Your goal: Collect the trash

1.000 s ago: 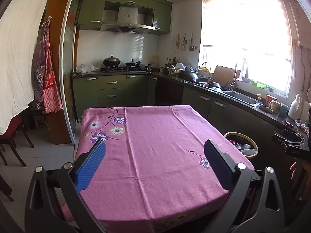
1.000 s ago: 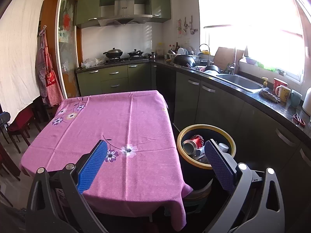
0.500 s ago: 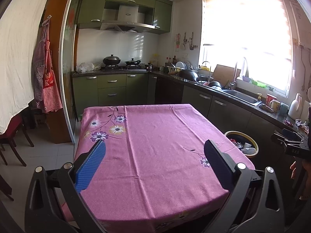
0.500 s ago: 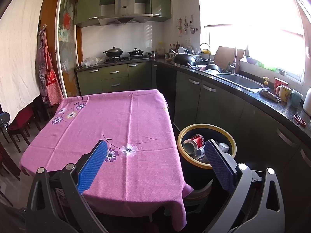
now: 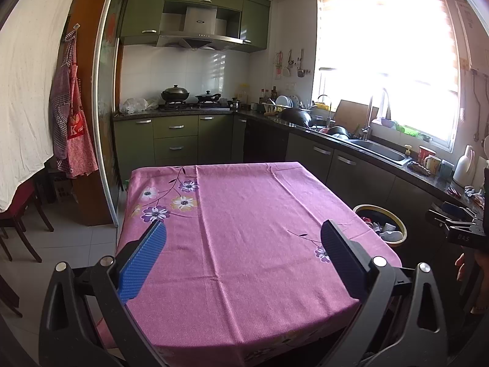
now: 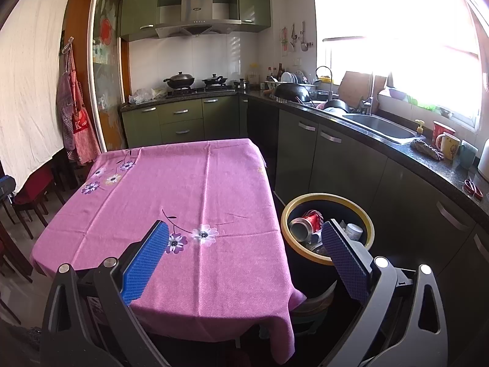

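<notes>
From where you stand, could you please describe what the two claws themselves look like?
Both match. The left claw and the right claw each have two flat fingers faced with blue textured pads on black plastic arms with triangular cut-outs and silver round pivot bolts. In the left view, the right claw's black body shows white lettering.

Table [image 5: 244,341]; pink floral cloth [image 5: 244,229] covering.
</notes>
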A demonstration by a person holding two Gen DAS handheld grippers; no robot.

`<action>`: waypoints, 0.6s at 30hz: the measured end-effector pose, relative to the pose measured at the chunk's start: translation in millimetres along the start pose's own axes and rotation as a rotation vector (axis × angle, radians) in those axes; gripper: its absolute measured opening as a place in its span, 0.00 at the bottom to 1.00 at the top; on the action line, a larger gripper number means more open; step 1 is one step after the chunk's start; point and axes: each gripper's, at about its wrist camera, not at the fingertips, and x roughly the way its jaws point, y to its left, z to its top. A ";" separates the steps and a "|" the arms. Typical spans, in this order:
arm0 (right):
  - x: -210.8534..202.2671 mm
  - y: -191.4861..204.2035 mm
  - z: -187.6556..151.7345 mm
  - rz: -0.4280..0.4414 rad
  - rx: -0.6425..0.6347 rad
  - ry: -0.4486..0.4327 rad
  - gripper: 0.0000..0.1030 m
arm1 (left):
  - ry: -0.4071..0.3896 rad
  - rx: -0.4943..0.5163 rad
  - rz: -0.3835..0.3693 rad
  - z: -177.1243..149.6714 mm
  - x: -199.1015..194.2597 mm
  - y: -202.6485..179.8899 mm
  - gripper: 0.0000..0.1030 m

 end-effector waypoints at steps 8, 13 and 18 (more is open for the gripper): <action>0.8 0.5 0.1 0.001 0.000 0.002 0.96 | 0.002 0.004 0.003 -0.7 1.4 0.2 0.94; 1.4 1.8 -0.3 0.002 -0.001 0.002 0.96 | 0.007 0.004 -0.001 -0.6 2.3 0.8 0.94; 1.7 1.7 -0.9 0.003 -0.001 0.003 0.96 | 0.009 0.002 -0.007 0.7 3.0 1.0 0.94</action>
